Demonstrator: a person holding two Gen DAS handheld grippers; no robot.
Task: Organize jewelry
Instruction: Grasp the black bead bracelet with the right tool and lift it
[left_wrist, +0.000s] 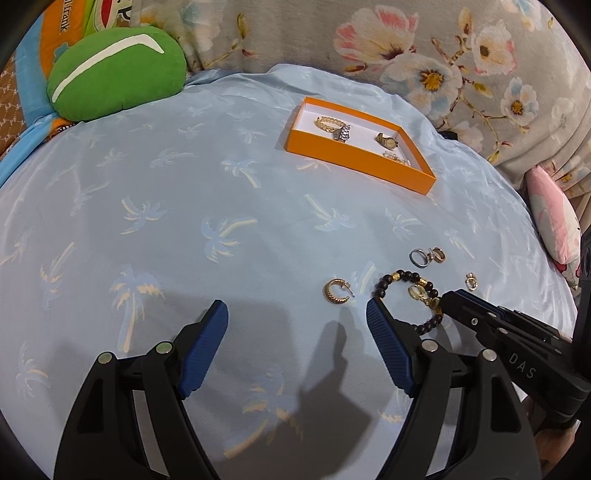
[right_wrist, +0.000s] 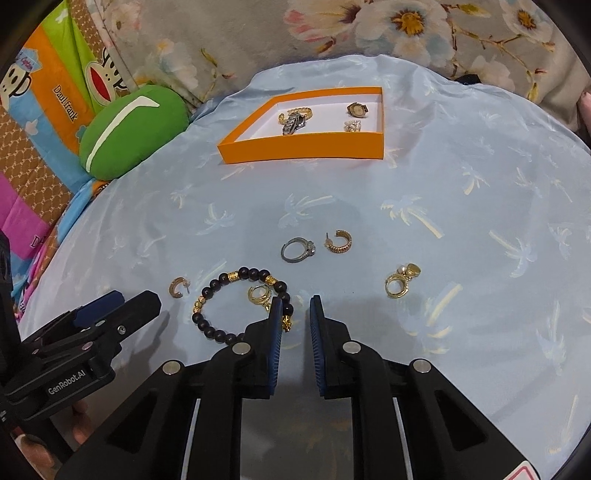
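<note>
An orange box (left_wrist: 354, 162) (right_wrist: 303, 149) at the back of the blue cloth holds a gold bracelet, a silver watch and other small pieces. A black and gold bead bracelet (right_wrist: 236, 295) (left_wrist: 406, 280) lies in front, with a gold earring (right_wrist: 260, 294) inside its loop. A silver ring (right_wrist: 297, 249), gold hoop earrings (right_wrist: 339, 242) (right_wrist: 179, 287) and a gold cluster (right_wrist: 400, 280) lie around it. My left gripper (left_wrist: 297, 314) is wide open and empty, left of the bracelet. My right gripper (right_wrist: 295, 306) is nearly closed and empty, its left finger over the bracelet's near right side.
A green cushion (left_wrist: 114, 77) (right_wrist: 129, 129) sits at the back left. A floral blanket (left_wrist: 443, 55) runs along the back. A pink pillow (left_wrist: 554, 218) lies at the right edge. The palm-print blue cloth (left_wrist: 184, 221) covers the surface.
</note>
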